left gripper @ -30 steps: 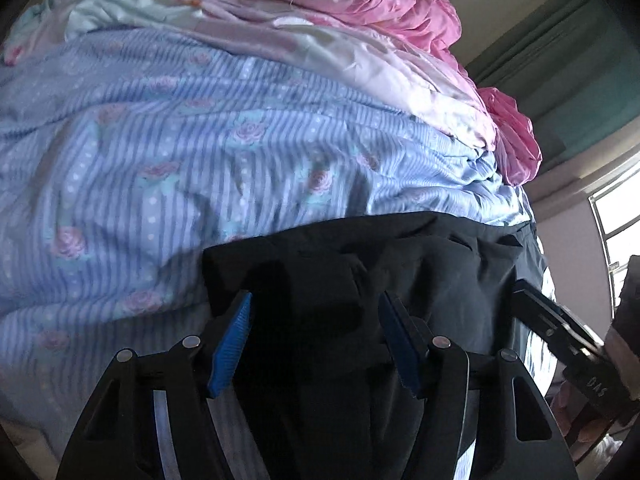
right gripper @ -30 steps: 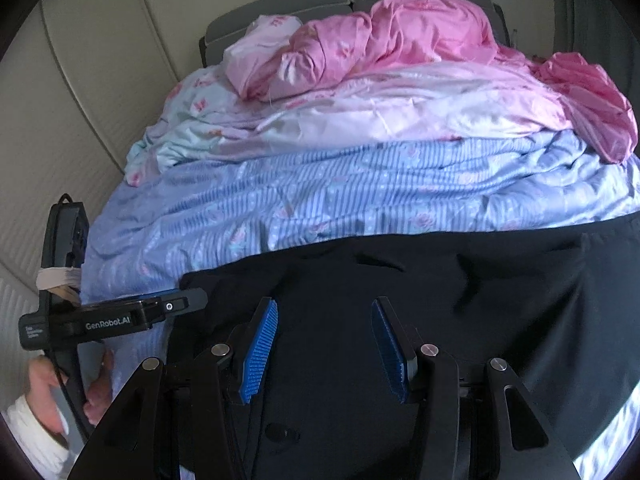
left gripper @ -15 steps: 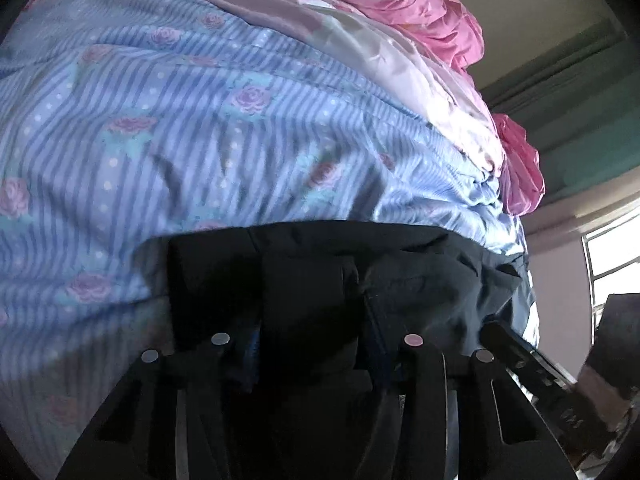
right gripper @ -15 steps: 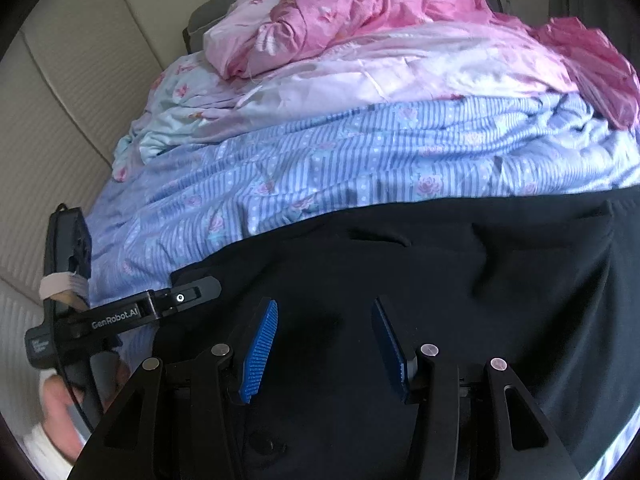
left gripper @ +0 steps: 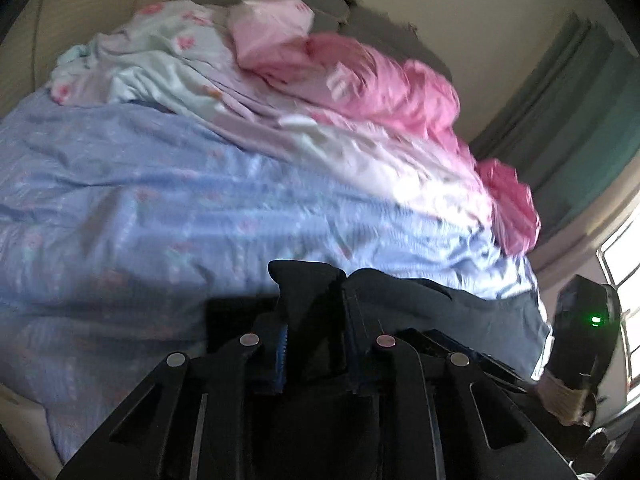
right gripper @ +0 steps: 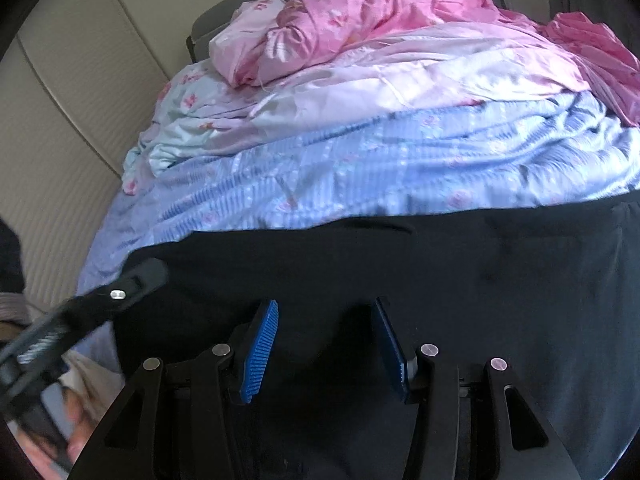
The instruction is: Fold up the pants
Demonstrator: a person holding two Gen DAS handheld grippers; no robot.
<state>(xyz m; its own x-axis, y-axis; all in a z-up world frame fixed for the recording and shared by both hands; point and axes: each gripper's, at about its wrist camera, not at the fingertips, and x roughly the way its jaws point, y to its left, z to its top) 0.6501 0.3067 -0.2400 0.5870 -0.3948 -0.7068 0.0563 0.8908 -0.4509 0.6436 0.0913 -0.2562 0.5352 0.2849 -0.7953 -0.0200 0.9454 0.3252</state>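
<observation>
The black pants [right gripper: 400, 264] lie flat on the bed, on the near part of the blue striped floral sheet [right gripper: 360, 168]. In the right wrist view the long axis of the pants runs left to right across the picture, and the far edge forms an almost straight line against the sheet. Which end is the waist cannot be told.

The left gripper [left gripper: 314, 340] is closed on a raised bunch of the pants fabric. The cloth stands up between the blue ribbed pads [left gripper: 282, 354] in a peaked fold, and the rest of the garment trails off to the right. The left wrist view is blurred.

The right gripper [right gripper: 324, 350] is spread wide, with its blue ribbed pads [right gripper: 260, 350] well apart. It sits low over the flat middle of the pants; the pictures do not show whether it touches the cloth.

The pants fabric is matt, dark and mostly smooth, with a few shallow creases. Beyond the far edge, a broad band of wrinkled sheet lies bare. Behind it, a crumpled pink satin quilt [right gripper: 400, 12] and a pale floral cover [right gripper: 192, 120] are heaped against the grey headboard [right gripper: 208, 28]. A beige padded wall [right gripper: 72, 100] borders the bed on the left. In the left wrist view, a green curtain [left gripper: 580, 120] hangs at the right.
</observation>
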